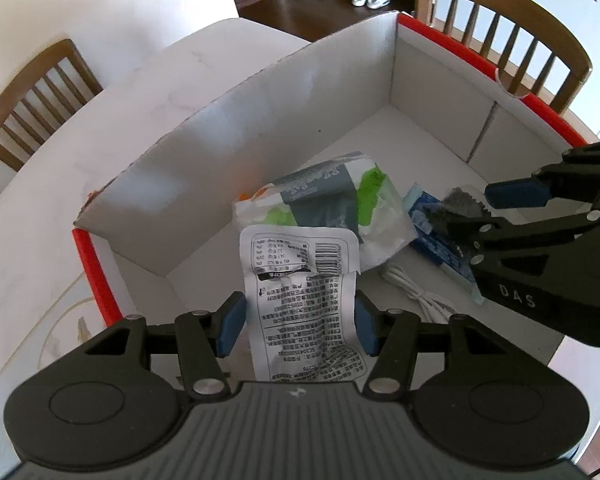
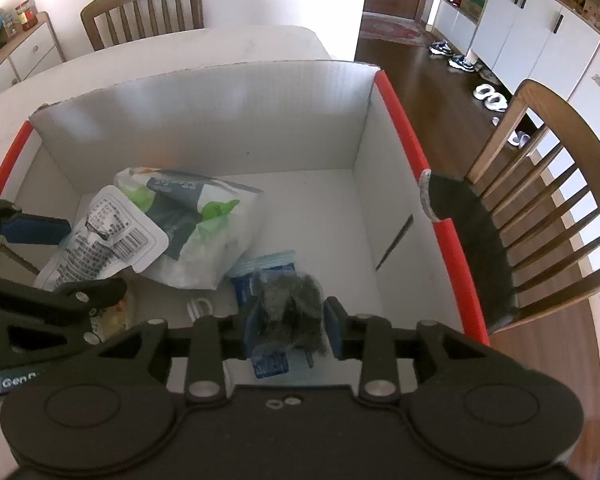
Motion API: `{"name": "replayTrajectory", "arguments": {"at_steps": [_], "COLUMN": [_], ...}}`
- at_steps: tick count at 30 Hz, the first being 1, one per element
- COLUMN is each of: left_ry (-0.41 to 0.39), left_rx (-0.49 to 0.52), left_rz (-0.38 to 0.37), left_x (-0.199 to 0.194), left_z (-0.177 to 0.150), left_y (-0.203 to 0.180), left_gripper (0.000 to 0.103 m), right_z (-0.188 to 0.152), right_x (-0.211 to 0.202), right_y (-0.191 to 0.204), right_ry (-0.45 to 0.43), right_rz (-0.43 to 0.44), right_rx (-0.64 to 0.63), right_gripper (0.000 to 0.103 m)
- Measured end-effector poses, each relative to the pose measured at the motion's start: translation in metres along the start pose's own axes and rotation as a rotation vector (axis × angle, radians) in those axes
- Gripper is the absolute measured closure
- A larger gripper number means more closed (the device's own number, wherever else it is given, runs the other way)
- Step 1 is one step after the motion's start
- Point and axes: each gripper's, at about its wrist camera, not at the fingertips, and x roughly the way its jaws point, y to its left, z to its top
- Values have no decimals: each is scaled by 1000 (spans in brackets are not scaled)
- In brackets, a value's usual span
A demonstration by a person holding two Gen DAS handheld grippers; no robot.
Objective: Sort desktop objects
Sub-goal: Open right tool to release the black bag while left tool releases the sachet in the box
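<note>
While both grippers hang over the open white cardboard box with red edge strips (image 2: pixel 404 128) on the pale tabletop (image 1: pixel 112 112), each is clenched on something. The left gripper (image 1: pixel 296 322) pinches a flat white printed foil sachet with barcode (image 1: pixel 300 292), long axis running away from the gripper, barcode end pointing into the box, over the white-green-grey plastic tissue pack (image 1: pixel 332 200). The right gripper (image 2: pixel 290 326) grasps a clear bag of grey steel wool (image 2: pixel 290 300), above a blue-white flat packet (image 2: pixel 260 280) on the box floor.

Risks: the sachet looks crumpled and limp, so it may drape on the tissue pack or stick to a pad on release. The grippers sit close together and could collide. A coiled white cable (image 1: pixel 416 292) lies near both and could snag.
</note>
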Motion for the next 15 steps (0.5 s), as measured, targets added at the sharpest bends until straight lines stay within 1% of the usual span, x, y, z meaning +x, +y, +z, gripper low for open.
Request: {"name": "replayTrajectory", "arguments": {"at_steps": [7,9,11,15], "left_ry": [-14,-22,-31,-54], "left_rx": [10,18,24,22], "left_rz": [-33,-48,-47,-65], "left_x": [-5,-9,-14,-26], "left_z": [-3,-5,-6,-9], "left_y": [0,-1,-3,-4], "left_gripper": [44,41,38,38], "right_z": [-4,-4,-5,-6], "right_x": [-9,-13,-20,-36], "right_y": [-1,0,0,2], "right_ry": [-16,-22,-31,-57], "right_rz": [-1,3,11,21], "right_rx": [-3,-5,-10,-22], "right_gripper": [64,61,60,57]}}
